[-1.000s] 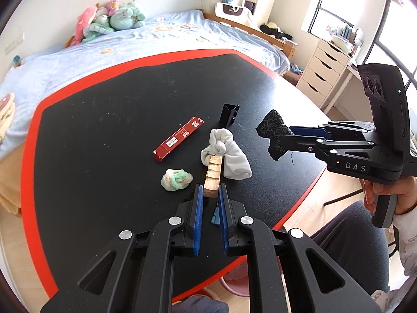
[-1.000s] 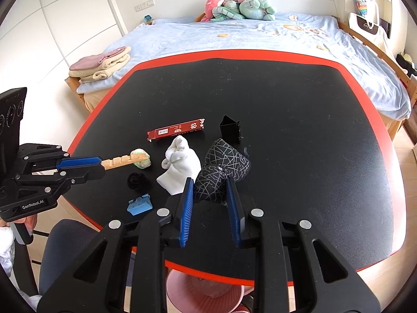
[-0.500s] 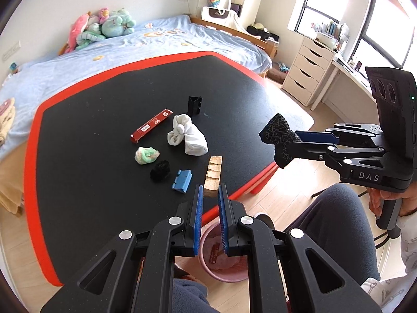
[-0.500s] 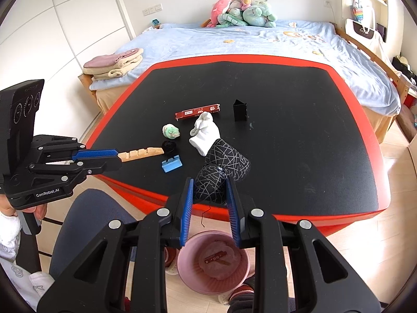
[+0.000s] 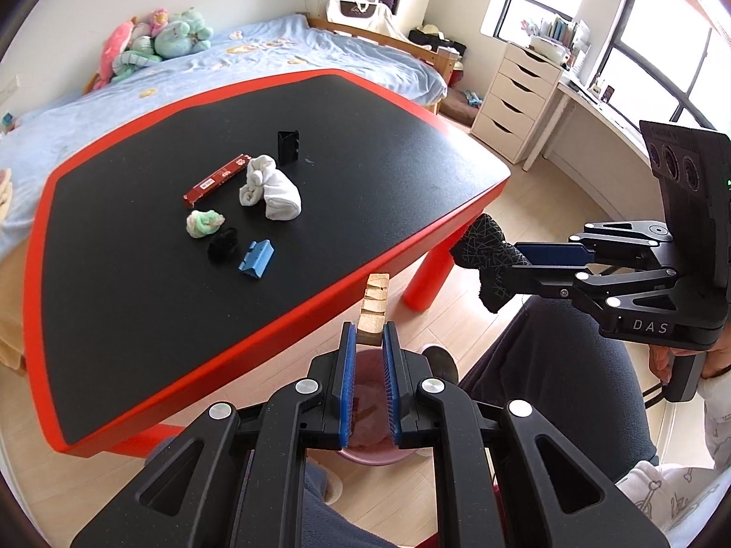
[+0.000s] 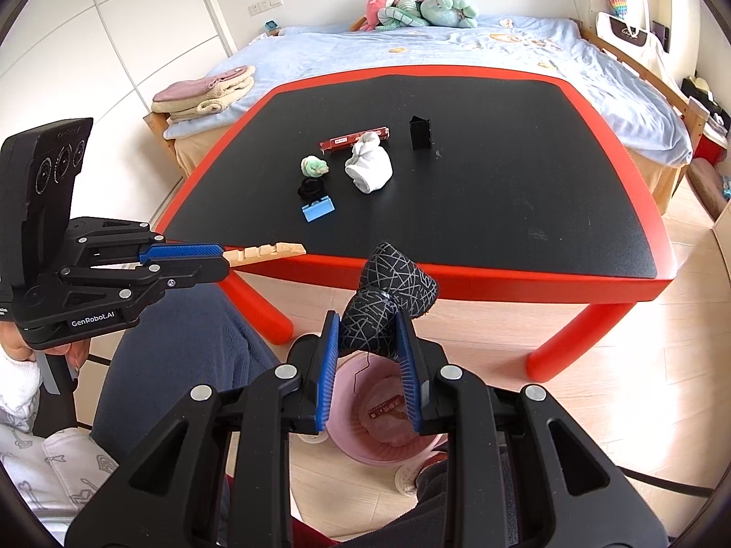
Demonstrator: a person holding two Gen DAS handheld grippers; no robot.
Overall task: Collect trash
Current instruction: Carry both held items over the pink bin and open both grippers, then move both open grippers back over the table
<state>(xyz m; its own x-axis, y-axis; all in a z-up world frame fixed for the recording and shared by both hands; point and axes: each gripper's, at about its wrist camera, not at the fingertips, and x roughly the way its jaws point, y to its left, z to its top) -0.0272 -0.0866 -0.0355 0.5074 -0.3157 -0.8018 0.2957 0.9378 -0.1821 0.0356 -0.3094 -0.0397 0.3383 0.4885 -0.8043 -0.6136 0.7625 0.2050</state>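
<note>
Beyond the table edge — both loads over bin.

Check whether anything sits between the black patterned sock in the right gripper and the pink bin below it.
Nothing visible does. The right gripper holds the black patterned sock off the table's front edge, above the pink bin on the floor. The bin's mouth is open, with only a red wrapper lying inside.

A home bedroom: bed with plush toys, white dresser.
</note>
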